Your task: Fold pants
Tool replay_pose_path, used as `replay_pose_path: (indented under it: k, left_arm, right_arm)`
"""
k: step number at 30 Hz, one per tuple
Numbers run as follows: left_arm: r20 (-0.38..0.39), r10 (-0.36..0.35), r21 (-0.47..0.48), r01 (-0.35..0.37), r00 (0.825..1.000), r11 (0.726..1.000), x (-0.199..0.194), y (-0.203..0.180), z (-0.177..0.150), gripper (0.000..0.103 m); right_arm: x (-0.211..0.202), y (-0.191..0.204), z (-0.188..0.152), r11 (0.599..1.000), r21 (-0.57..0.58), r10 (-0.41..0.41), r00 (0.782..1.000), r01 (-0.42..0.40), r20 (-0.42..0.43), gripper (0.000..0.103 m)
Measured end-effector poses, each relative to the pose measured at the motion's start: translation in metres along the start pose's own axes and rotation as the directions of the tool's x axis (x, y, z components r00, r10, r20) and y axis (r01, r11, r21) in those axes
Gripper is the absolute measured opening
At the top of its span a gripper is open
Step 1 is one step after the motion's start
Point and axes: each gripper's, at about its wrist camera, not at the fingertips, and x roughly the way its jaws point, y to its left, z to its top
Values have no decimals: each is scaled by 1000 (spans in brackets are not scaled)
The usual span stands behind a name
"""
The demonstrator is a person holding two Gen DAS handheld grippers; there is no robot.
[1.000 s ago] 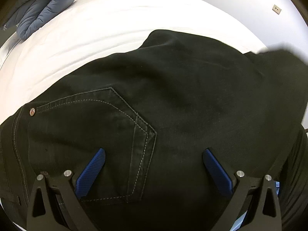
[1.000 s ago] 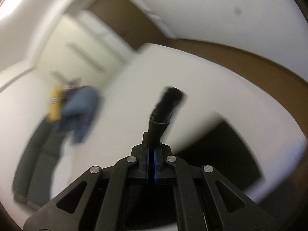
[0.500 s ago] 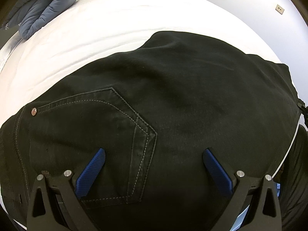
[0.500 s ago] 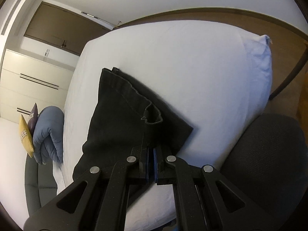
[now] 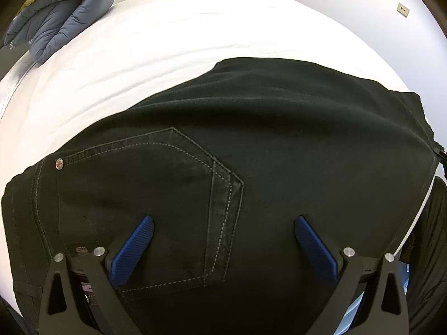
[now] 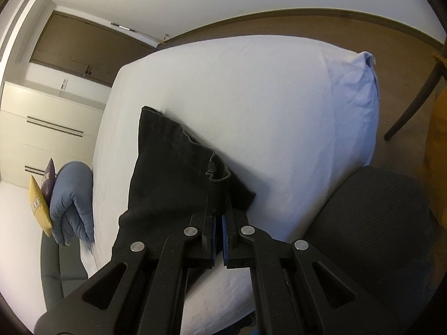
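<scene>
Main risk is the right tongs (image 6: 218, 217): jaws squeezed fully together on a small pinch of dark cloth near the hem end of the pants (image 6: 173, 173); if that pinch lets go unevenly or the tongs pull away while gripping, the folded-over leg end could drag back, bunch up or slide toward the near edge of the bed (image 6: 251, 97), which sits just beside the grip; hem looks rumpled with a small curl at the corner, so the layers may not be lined up and the fold could set crooked; the dark chair (image 6: 377, 237) is close to the right tongs and might snag a swing outward; left tongs (image 5: 223, 240) have jaws spread wide and hold nothing, hovering over the seat of the pants (image 5: 251, 153), blue pads (image 5: 134, 248) either side of the back pocket (image 5: 156, 195); cannot tell if the pads touch the cloth; if they press and shift, the waist end could wrinkle or skew; pants lie flat on the white bed, back pocket side up, waist end under the left tongs, leg end folded across toward the right tongs; folded blue quilt (image 5: 58, 16) lies well apart at the far corner of the bed, not in the way.
</scene>
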Motion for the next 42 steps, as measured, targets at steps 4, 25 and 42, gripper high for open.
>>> replay_pose_path:
  k: [4,25,42]
  left_arm:
    - [15,-6,-16,7,1000,1000,3,4,1,103]
    - [125,158,-211,-129,979,969,-25,89,-12,100]
    - [129,165,-286,-123,978,950,-13,162,-41,102]
  right_arm:
    - [19,8,-4,997,-82,-5,999,0,-54,1]
    - [85,257,-112,749,-574,92,909,-332,-405,52]
    - [343,385,-246,740,-563,-98,768,-368,-632,0]
